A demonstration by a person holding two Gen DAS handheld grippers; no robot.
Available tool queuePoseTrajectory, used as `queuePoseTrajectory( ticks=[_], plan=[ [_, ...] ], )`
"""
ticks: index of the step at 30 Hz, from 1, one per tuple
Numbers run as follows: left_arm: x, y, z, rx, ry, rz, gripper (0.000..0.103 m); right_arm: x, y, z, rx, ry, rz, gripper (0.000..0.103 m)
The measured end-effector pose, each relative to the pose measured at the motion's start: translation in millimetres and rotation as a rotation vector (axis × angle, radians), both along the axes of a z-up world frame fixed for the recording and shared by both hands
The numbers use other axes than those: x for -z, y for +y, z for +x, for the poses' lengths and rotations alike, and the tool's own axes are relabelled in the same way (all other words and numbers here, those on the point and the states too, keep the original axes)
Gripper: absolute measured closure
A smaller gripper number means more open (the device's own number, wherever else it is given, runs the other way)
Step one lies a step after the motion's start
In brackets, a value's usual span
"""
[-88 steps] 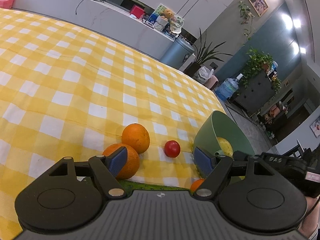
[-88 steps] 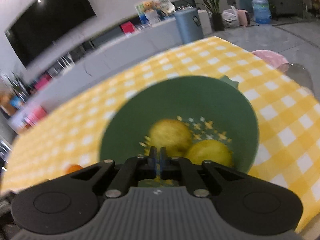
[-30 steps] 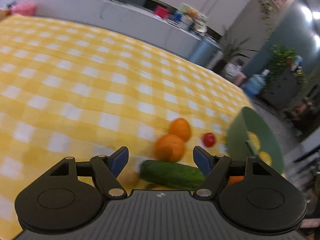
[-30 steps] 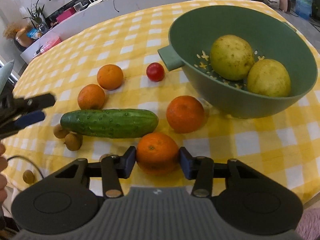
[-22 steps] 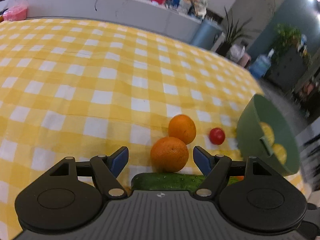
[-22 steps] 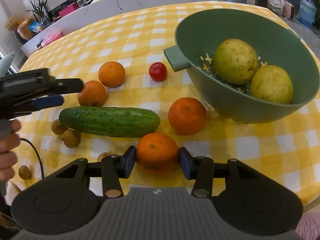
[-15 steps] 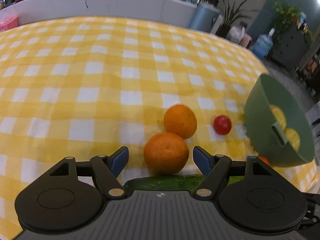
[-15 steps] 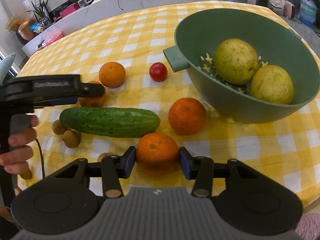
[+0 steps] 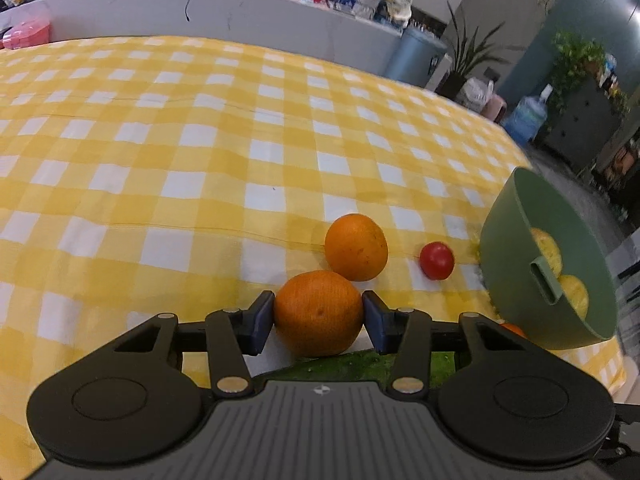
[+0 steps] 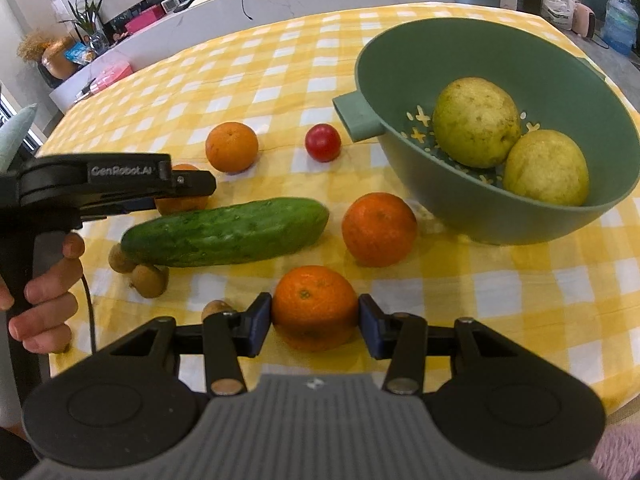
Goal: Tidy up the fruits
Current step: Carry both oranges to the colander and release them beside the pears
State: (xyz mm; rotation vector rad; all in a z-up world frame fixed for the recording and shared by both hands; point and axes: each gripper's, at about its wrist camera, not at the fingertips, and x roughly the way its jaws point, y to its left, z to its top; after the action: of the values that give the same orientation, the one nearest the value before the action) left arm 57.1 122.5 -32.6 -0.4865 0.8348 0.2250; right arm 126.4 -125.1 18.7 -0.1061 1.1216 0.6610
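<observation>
Oranges [image 9: 318,313] [image 10: 315,307] sit clamped inside left claw [image 9: 318,322] and right claw [image 10: 315,325].

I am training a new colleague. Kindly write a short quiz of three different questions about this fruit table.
1. True or false: the green bowl holds two yellow-green fruits.
2. How many oranges show in the right wrist view? A) two B) three C) four
3. Fill in: the left tongs and the right tongs each close on an ______.

Key:
1. True; both pears lie inside.
2. C; one is partly hidden behind the left tool.
3. orange; the left orange, the right orange.
</observation>
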Motion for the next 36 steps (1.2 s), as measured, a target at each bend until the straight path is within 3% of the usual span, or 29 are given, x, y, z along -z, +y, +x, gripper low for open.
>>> queuePoseTrajectory(
  ticks=[6, 13, 19, 25, 31, 34, 36],
  plan=[
    [-17.9, 7.2, -38.7, -0.03, -0.16, -0.107, 0.05, 0.4, -6.0, 6.1, -0.024, 0.101, 0.132, 0.059],
    [-46.1, -1.7, -51.7, -0.01, -0.265, -0.14, 0.049, -12.4, -20.4, 10.5, -0.031, 0.171, 0.365, 0.059],
    [-54.2, -5.8, -49.2, 0.087, -0.378, -0.313, 0.049, -24.1, -35.0, 11.9, -0.036, 0.169, 0.569, 0.059],
    [-56.8, -21.1, -41.1, 0.134, -0.44, -0.365, 0.049, -27.1, -48.9, 15.2, 0.014, 0.149, 0.658, 0.059],
    [-54.0, -30.8, -29.4, 0.165, -0.449, -0.403, 0.049, -23.0, -68.0, 21.8, 0.166, 0.137, 0.705, 0.059],
    [-52.5, -38.0, -20.4, 0.182, -0.456, -0.418, 0.049, -19.9, -86.3, 27.1, 0.335, 0.096, 0.73, 0.059],
    [-51.2, -43.8, -15.2, 0.196, -0.456, -0.424, 0.049, -25.5, -97.9, 22.9, 0.468, 0.004, 0.692, 0.058]
  ],
)
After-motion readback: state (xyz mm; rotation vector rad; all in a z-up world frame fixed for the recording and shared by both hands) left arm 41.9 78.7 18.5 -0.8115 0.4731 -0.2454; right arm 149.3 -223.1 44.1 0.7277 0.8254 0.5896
